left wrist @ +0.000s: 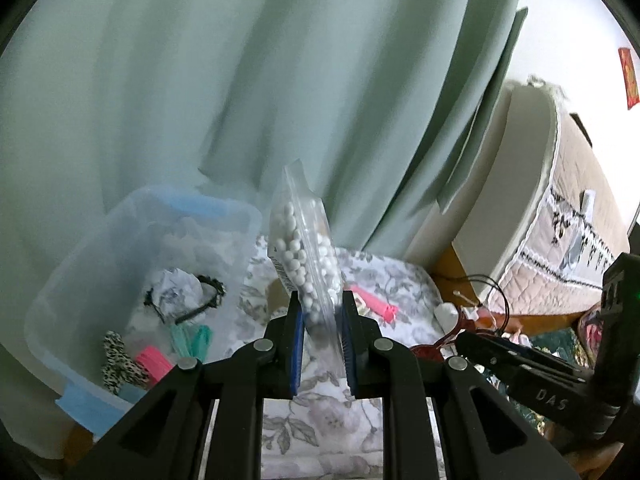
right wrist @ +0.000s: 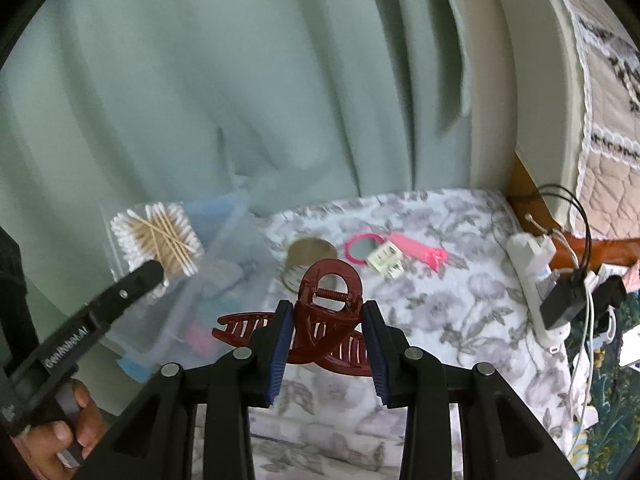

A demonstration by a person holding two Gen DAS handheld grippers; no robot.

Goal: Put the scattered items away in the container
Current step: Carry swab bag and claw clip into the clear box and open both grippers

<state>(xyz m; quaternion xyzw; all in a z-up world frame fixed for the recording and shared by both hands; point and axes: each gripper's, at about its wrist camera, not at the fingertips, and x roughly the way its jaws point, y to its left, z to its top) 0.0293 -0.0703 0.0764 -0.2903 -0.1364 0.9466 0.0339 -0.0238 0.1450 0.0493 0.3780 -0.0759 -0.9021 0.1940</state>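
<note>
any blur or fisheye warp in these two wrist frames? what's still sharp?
Left wrist: the curtain is smeared and the clear container soft, while the bag of cotton swabs in the left gripper is crisp. Right wrist: the curtain is blurred, the hair claw in the right gripper sharp. Both views bend the edges, with dark corners.

I see the surface (right wrist: 440, 320) under a grey floral cloth, bearing the clear container (right wrist: 224, 264) at left of frame, a brown ring (right wrist: 308, 254), pink mirror (right wrist: 362, 249), cream clips (right wrist: 386, 263), pink clip (right wrist: 420, 250) mid-frame, and a white power strip (right wrist: 534, 280) at right.
</note>
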